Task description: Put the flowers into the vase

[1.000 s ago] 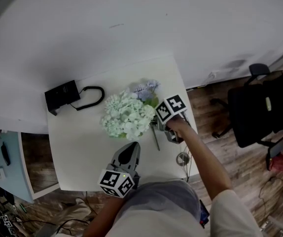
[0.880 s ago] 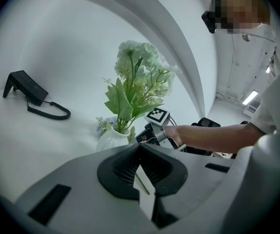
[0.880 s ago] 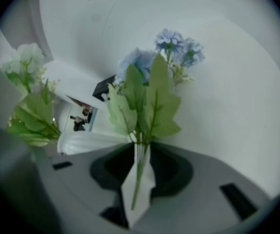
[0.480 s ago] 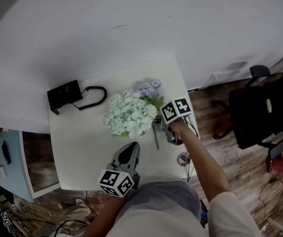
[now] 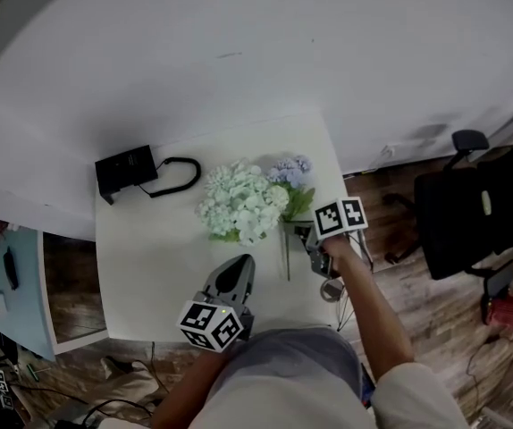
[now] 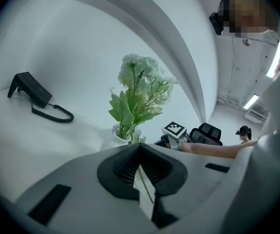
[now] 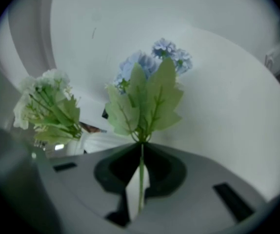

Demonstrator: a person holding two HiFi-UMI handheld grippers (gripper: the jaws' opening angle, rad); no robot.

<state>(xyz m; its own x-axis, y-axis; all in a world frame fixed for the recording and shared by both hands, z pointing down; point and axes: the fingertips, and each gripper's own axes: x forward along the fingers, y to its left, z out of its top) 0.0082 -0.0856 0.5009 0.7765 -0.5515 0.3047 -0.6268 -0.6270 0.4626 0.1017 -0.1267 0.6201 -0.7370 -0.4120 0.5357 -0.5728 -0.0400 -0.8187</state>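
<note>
- Desk: white, smooth and rectangular. Its far edge sits against a white wall. Its right edge borders a wood floor, where a black chair stands well apart.
- Open room: the left half of the desk is open surface, from the front edge up to the device. So is the middle strip between the left hand-held gripper and the vase.
- Far left corner: a boxy black device, its cable looped toward the middle of the desk.
- Vase: white, rounded and upright, right of centre. It holds the white flowers, a dense puffy cluster over jagged green leaves. From above the blooms hide it.
- Blue flower: small clustered blooms, broad toothed leaves and a thin straight stem. It is just beside the white flowers, on the side of the right edge, and not in the vase.
- Right hand-held gripper: near the right edge. Its jaws have just been closing and now pinch the stem below the leaves.
- Left hand-held gripper: near the front edge, pointing at the vase, jaws together, holding nothing.
</note>
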